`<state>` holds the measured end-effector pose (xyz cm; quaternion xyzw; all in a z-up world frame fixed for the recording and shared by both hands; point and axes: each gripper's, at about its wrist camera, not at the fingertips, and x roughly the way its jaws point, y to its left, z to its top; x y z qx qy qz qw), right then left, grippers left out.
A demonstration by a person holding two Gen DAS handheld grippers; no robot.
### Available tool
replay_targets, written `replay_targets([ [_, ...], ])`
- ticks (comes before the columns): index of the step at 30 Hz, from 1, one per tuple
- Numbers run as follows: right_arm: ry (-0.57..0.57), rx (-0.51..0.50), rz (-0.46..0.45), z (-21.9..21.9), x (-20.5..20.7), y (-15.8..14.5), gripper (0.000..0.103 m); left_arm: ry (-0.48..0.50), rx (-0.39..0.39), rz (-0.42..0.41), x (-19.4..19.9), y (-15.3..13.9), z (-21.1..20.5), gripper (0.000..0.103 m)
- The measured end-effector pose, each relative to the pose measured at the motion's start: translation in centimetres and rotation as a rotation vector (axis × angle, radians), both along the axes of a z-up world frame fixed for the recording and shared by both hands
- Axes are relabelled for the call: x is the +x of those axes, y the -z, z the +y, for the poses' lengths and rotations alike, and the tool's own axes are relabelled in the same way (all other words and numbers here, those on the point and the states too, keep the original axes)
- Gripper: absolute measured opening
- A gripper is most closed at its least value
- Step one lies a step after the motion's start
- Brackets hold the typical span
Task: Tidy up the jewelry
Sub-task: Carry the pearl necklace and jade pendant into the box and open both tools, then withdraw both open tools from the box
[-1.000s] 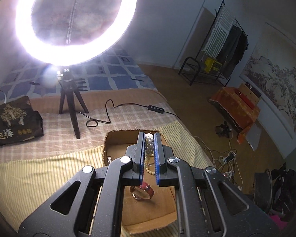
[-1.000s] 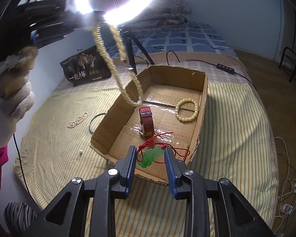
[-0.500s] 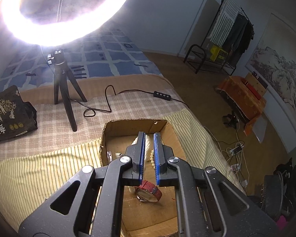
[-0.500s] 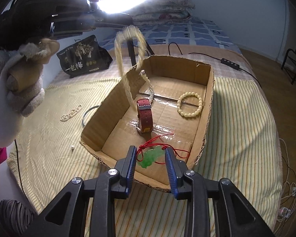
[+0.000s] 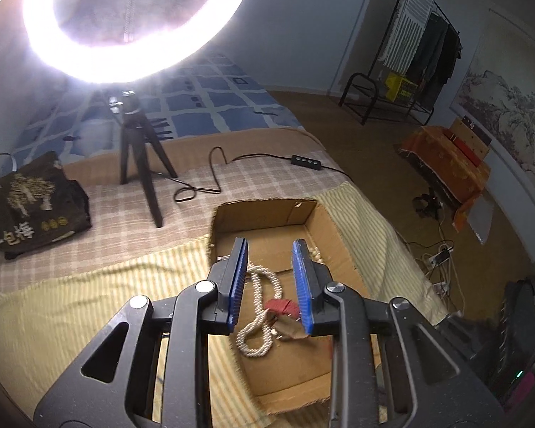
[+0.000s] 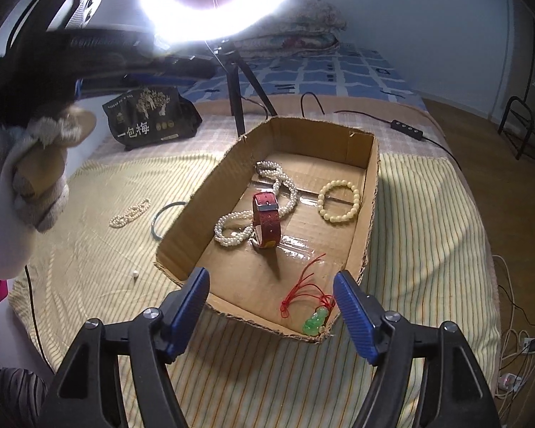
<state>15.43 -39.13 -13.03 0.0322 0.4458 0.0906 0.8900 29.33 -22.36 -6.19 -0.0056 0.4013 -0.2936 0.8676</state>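
Both hand-held grippers over the cardboard box (image 6: 372, 164) on the bed, pointing down into it.

Left hand-held gripper (image 5: 270, 281): jaws opening, moderate gap, nothing pinched. Pearl necklace (image 5: 258, 306) lying loose on the box floor, directly below and between the pads, draped against the red watch (image 5: 281, 308).

Right hand-held gripper (image 6: 270, 308): jaws opening, wide, nothing held. Green pendant (image 6: 315, 321) on its red cord sitting in the near box corner, just inside the right-side pad, clear of it.

Also in the box, ahead of the right hand-held gripper: bead bracelet (image 6: 339, 201).

Still outside, on the striped bedspread, ahead-left of the right hand-held gripper beyond the box's left wall: small pearl strand (image 6: 130, 213), dark bangle (image 6: 160, 219), one loose pearl (image 6: 135, 274).

Likely next: fetch those. Pearl strand's long axis runs diagonally, near-left to far-right. Left hand (image 6: 28, 185) looks nearer that side, so probably its job; jaws across the strand, not along it.
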Motion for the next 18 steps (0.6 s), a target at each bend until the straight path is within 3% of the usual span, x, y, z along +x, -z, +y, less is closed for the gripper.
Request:
replay_targets([
  [7, 0.003, 0.015, -0.023, 0.5, -0.9, -1.7, 0.075, -0.039, 0.056, -0.042, -1.8, -1.1, 5.2, 0.026],
  [8, -0.001, 0.014, -0.029, 0.7, -1.0, -2.0, 0.076, -0.046, 0.058, -0.043, -2.1, -1.2, 5.9, 0.028],
  [10, -0.013, 0.003, -0.043, 1.3, -1.1, -2.5, 0.077, -0.063, 0.057, -0.047, -2.6, -1.1, 8.0, 0.045],
  [11, -0.020, -0.003, -0.049, 1.6, -1.1, -2.8, 0.077, -0.069, 0.050, -0.049, -2.8, -1.1, 9.0, 0.046],
  [18, -0.081, -0.018, -0.093, 4.2, -1.2, -3.8, 0.078, -0.148, 0.106, -0.040, -4.2, 0.1, 16.1, 0.047],
])
